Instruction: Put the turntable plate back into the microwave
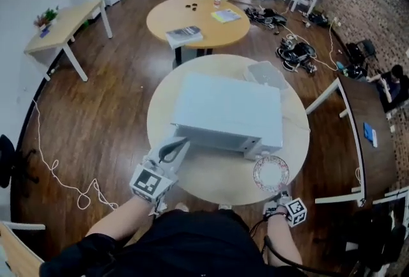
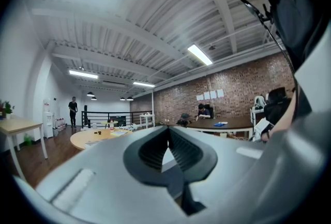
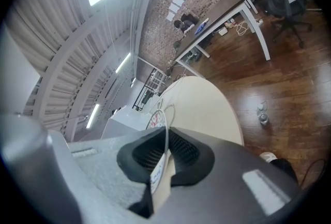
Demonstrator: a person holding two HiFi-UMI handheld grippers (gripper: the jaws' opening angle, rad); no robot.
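Your right gripper (image 1: 280,194) pinches the plate (image 1: 271,173) by its near rim, flat, likely for sliding in. Your left gripper (image 1: 180,145), closed and empty, sits at the microwave (image 1: 227,109) front.

In the head view's middle the microwave (image 1: 227,112) is white, the round table (image 1: 211,181) cream and the plank floor (image 1: 96,128) dark brown. At lower right, the turntable plate (image 1: 271,173) is pale with a red patterned band round its rim. The left gripper (image 1: 181,142) and right gripper (image 1: 279,192) each bear black-and-white square markers, and their ribbed pads (image 2: 150,149) are dark grey.
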